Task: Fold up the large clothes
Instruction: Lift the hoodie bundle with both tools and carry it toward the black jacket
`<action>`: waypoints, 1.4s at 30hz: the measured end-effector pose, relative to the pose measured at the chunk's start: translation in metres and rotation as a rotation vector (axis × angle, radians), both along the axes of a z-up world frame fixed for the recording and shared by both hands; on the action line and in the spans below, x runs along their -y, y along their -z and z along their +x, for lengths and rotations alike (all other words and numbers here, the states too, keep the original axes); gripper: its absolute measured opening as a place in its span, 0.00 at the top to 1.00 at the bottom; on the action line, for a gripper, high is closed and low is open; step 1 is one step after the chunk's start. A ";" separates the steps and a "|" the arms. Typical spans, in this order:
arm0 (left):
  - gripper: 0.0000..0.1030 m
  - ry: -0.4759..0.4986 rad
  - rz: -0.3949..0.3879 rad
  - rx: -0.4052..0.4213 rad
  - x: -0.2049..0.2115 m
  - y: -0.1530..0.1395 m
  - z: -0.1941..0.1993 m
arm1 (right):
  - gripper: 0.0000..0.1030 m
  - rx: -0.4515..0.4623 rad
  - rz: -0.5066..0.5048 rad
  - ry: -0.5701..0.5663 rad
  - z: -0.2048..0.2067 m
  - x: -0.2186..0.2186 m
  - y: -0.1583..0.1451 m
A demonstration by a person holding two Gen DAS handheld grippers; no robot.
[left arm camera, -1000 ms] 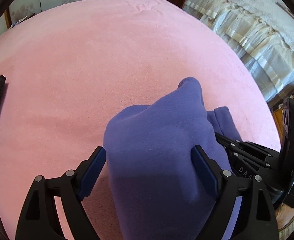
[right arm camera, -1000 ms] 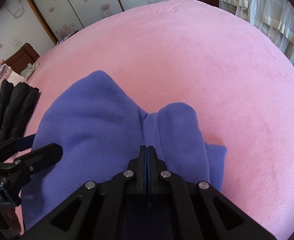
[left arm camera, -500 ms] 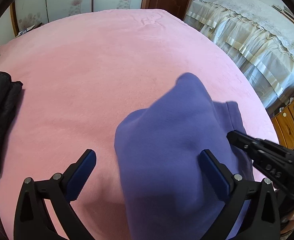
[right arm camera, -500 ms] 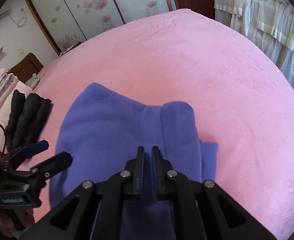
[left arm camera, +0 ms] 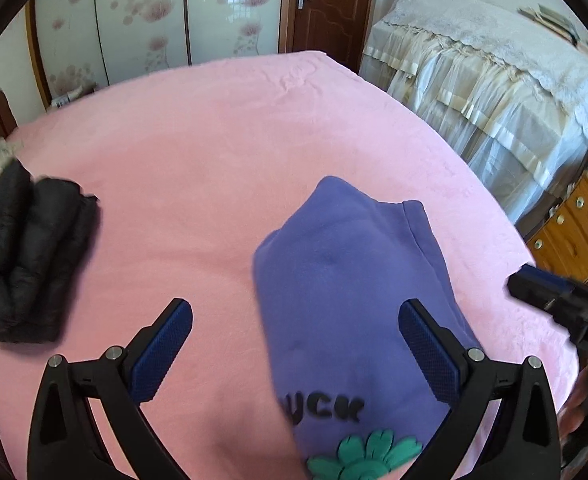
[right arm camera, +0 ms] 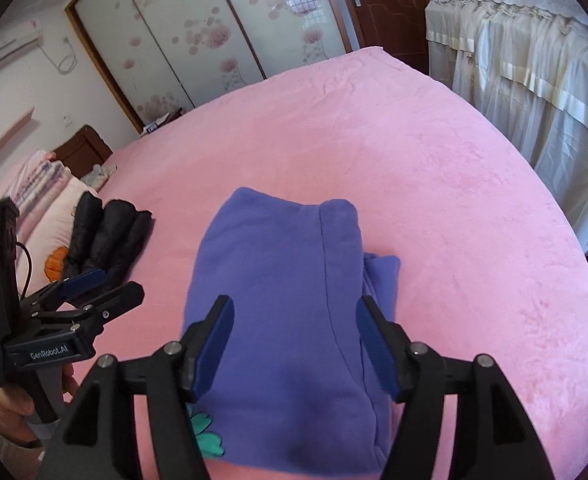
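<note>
Lengthwise, the folded purple sweatshirt points away beneath both spread, empty grippers: left gripper, right gripper.

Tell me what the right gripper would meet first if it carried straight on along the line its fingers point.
Most likely the folded purple sweatshirt. The right gripper is open, its jaws having just been opening, with nothing pinched between them, and the sweatshirt lies directly ahead on the pink bedspread. How far above the fabric it is cannot be judged.
</note>
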State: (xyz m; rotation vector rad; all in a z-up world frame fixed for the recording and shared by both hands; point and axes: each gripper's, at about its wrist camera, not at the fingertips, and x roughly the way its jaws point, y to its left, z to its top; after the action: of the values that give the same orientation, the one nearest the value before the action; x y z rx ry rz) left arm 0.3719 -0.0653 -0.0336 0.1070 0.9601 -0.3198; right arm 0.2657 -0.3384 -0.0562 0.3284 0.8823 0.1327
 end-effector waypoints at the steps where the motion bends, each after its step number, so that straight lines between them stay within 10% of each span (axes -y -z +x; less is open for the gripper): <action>1: 0.01 0.005 0.023 0.007 0.000 -0.007 -0.006 | 0.37 0.003 0.004 -0.001 -0.005 0.002 -0.005; 12: 0.01 0.056 -0.146 -0.192 -0.027 -0.017 -0.040 | 0.34 0.071 -0.060 -0.037 -0.042 0.027 -0.032; 27: 0.01 0.060 -0.331 -0.381 -0.020 0.125 -0.007 | 0.16 -0.251 0.231 -0.111 0.025 0.054 0.125; 42: 0.00 0.113 -0.331 -0.362 -0.028 0.152 0.008 | 0.00 -0.387 0.372 -0.191 0.068 0.041 0.191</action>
State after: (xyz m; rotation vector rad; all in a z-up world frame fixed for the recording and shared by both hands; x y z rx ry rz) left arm 0.3799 -0.0372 -0.1853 -0.2076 1.2476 -0.6119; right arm 0.3332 -0.3792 -0.2472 0.6305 1.2748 0.4233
